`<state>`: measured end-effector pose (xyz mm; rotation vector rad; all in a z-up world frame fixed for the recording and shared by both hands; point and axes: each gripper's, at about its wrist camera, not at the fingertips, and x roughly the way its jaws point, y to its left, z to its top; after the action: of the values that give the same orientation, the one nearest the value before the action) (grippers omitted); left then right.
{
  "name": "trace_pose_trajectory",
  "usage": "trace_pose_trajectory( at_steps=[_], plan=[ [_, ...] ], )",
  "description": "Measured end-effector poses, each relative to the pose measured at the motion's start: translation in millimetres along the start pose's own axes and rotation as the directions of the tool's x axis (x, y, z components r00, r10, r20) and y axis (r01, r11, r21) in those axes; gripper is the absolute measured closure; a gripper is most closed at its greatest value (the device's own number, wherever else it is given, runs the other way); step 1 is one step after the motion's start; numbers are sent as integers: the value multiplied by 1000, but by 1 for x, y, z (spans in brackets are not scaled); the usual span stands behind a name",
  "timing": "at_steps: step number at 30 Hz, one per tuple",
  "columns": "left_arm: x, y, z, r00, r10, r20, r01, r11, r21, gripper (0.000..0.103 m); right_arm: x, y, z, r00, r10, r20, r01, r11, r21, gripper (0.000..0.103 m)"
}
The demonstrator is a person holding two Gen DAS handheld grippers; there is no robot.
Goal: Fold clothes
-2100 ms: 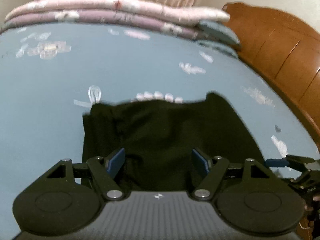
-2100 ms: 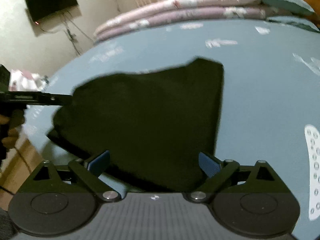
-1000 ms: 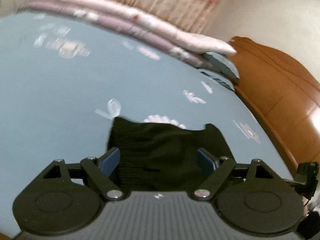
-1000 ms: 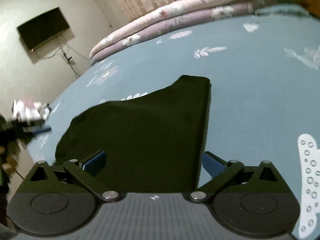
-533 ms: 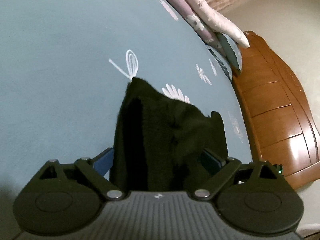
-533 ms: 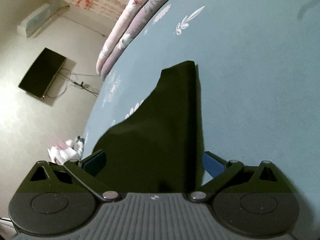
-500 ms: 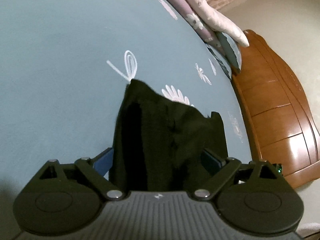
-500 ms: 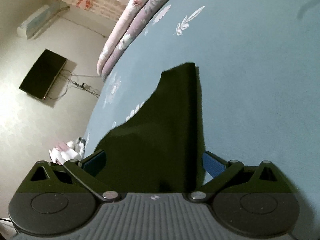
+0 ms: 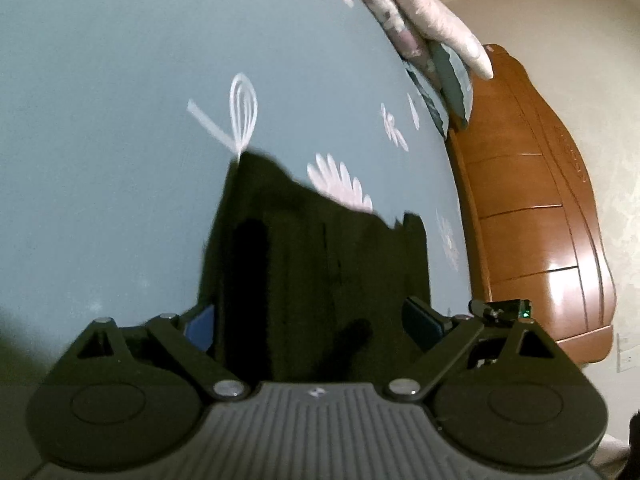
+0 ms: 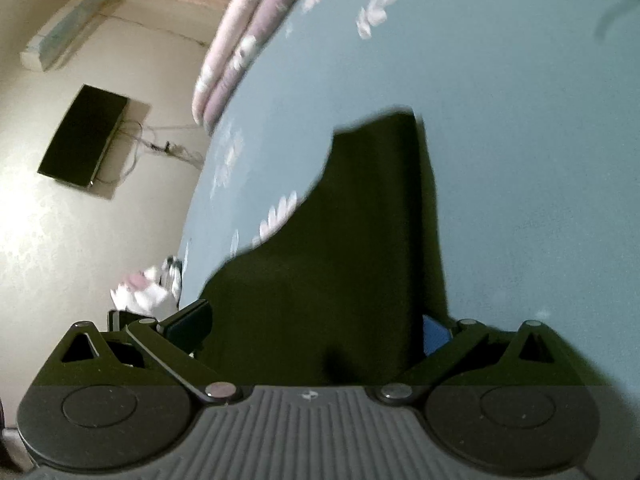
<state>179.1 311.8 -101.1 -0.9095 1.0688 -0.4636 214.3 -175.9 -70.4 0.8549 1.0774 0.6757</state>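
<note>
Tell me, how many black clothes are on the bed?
1. The black garment lies on the blue bedsheet, right in front of both grippers; more could be hidden beneath it.

Black garment (image 9: 320, 272) at lower centre; pale blue sheet (image 9: 100, 120) with white flower print; pink and mauve floral quilts (image 10: 240, 52) at top; orange-brown headboard (image 9: 532, 220) at right.

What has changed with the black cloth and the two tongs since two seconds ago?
Both tongs, left and right, rolled sideways and moved down close to the black cloth; the left jaws have just been opening, with the cloth between them. Nothing was gripped. The cloth stayed spread on the blue bedsheet.
</note>
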Motion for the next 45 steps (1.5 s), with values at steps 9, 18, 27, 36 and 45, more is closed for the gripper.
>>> trace_pose_trajectory(
  at_steps=[9,18,27,36,45],
  plan=[
    [20,2,27,995,-51,-80,52,999,11,10,17,4,5,1000,21,-8,-21,1000,18,0],
    [20,7,23,989,-86,-123,90,996,27,13,14,4,-17,999,27,17,-28,999,44,0],
    [37,-8,45,980,-17,-199,29,998,60,24,30,9,1,999,-9,41,7,999,52,1],
    [27,3,38,987,48,-156,-52,999,-18,53,23,6,-10,988,-146,42,143,988,64,56],
    [22,-33,31,981,175,-86,-167,982,93,70,26,33,-14,955,-293,49,296,953,-63,91]
  ],
)
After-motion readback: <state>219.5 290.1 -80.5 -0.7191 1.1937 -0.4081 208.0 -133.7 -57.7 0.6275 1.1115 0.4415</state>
